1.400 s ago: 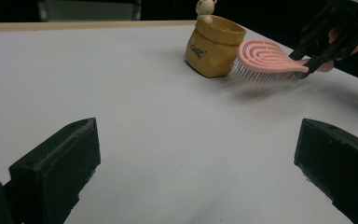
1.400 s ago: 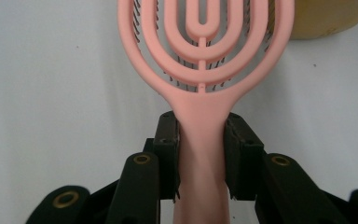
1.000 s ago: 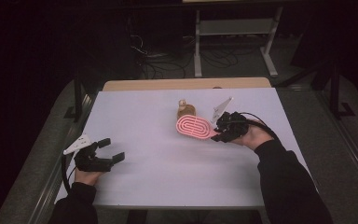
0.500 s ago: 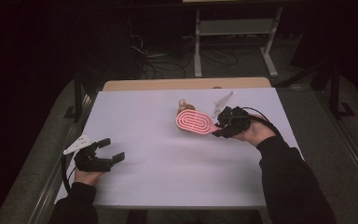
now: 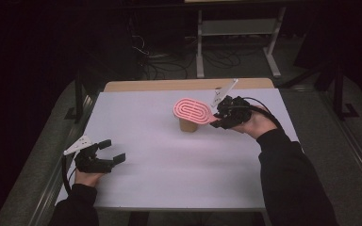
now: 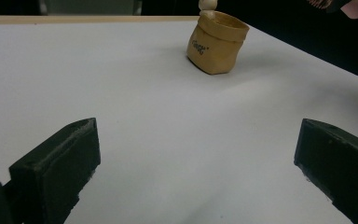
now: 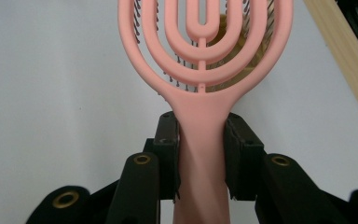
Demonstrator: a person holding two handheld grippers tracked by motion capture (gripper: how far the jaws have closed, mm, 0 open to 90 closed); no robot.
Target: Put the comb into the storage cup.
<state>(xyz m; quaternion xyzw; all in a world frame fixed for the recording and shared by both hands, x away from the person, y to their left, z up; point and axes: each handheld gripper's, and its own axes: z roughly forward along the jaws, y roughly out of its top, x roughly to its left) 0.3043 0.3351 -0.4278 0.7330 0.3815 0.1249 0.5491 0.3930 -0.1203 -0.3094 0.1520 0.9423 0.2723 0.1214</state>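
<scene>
White table point(image 5: 169, 155), dark room behind. Our right gripper point(image 5: 221, 117) pinches the pink brush point(image 5: 193, 109) by its handle, head held level over the tan pouch point(image 5: 187, 125) at its 9 o'clock. Our left gripper point(image 5: 109, 150), jaws spread with nothing between, rests toward the table's 7 o'clock, well apart.

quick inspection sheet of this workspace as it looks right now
surface: white table top, wooden strip along its far edge
job's things: pink vented hairbrush held above a small tan pouch with printed lettering
clutter: nothing seen
grippers: right tongs clamp the brush handle; left tongs open, holding nothing
cables: black cable trails from the right tongs; more on the floor
surroundings: dark room, metal stand beyond the table
</scene>
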